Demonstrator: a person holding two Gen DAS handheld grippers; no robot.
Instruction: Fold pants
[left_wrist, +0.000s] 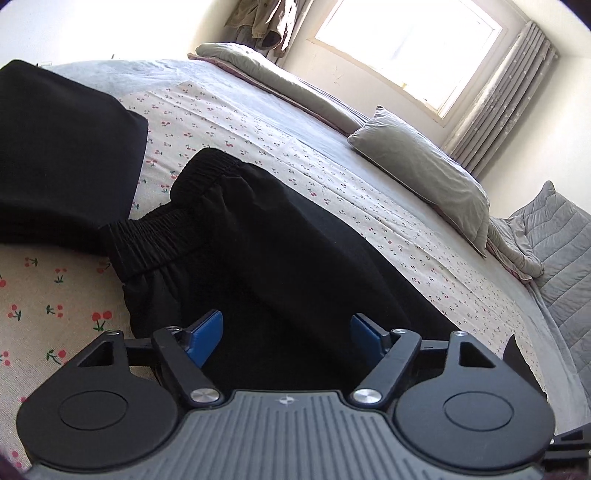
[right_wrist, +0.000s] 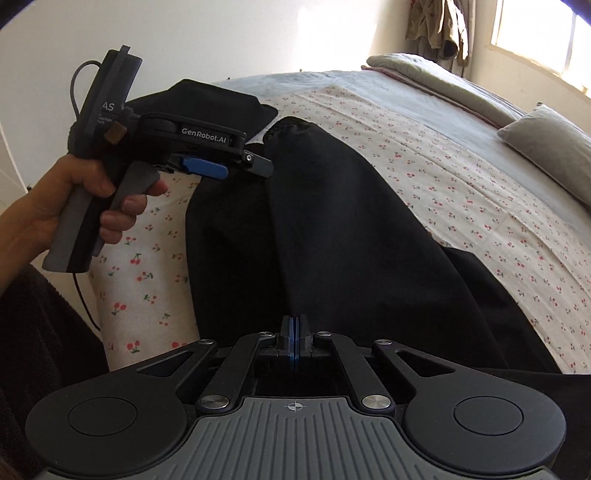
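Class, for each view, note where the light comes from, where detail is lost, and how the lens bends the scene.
Left wrist view: bright window overexposed; black fabric pants lose detail in shadow; bed edge bows. Right wrist view: window at upper right glares; cherry-print sheet curves; corners vignetted.

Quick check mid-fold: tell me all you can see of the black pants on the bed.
The black pants are thin, matte woven fabric, lying lengthwise on the cherry-print sheet. A gathered elastic band shows at the far end, twisted and bunched. A raised fold runs down the middle. The right gripper is shut at the near end of that ridge; whether it pinches cloth is unclear. The left gripper hovers open above the fabric. A second dark cloth lies beside the band.
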